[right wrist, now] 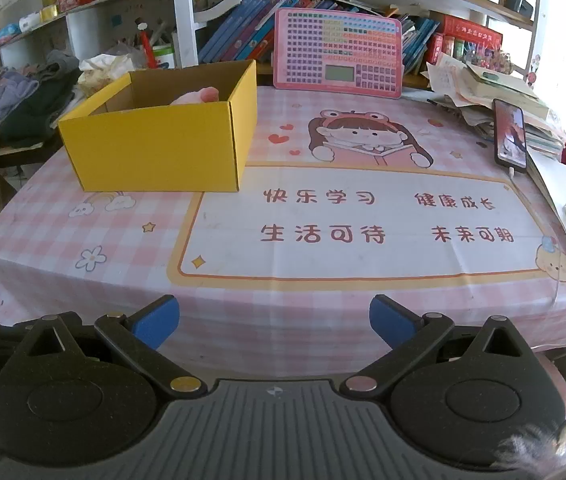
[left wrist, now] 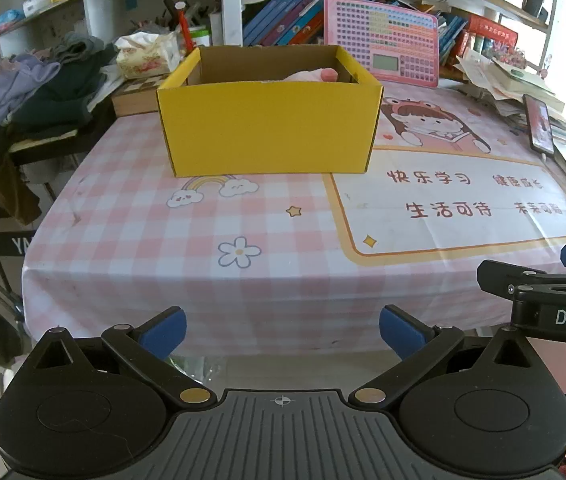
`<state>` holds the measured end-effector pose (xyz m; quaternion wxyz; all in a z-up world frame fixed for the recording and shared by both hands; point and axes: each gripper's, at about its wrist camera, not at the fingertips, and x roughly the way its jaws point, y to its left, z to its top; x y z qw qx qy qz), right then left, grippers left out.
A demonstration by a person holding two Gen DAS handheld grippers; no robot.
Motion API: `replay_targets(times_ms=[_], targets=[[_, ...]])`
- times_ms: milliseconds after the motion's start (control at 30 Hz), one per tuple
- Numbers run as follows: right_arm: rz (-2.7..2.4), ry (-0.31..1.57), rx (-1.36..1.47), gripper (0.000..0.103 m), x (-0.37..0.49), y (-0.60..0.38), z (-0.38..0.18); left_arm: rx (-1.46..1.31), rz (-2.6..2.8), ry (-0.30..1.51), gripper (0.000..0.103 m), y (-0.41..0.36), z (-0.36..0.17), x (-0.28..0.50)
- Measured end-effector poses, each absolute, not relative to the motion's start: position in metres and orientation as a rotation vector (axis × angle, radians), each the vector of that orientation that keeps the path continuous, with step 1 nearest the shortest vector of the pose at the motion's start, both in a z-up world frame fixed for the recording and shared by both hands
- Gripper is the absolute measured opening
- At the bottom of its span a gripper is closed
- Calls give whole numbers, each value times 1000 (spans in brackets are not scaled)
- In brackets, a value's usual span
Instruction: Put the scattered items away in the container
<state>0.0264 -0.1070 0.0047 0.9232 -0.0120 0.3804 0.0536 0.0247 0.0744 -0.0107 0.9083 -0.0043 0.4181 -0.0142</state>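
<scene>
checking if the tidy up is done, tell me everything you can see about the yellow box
The yellow box is an open-topped rectangular carton, apparently cardboard: bright yellow outside, plain brown inside, no lid visible. It sits upright and flat on the pink checked tablecloth, toward the table's back left, ahead of the pink keypad board. A pale pink soft-looking item peeks above its rim; the rest of the contents is hidden. Neither tool touches it.

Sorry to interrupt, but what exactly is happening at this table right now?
A person holds two grippers at the table's near edge. The left gripper and right gripper are both open and empty. A pink item already sits inside the yellow box, and the pink tablecloth before them shows no loose items.
</scene>
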Motion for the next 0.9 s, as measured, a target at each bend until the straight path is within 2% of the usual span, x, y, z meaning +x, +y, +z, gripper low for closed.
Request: replay_targets(times_ms=[900], targets=[[128, 826, -34, 103, 40, -105, -3, -67, -27, 896, 103, 83, -20, 37]])
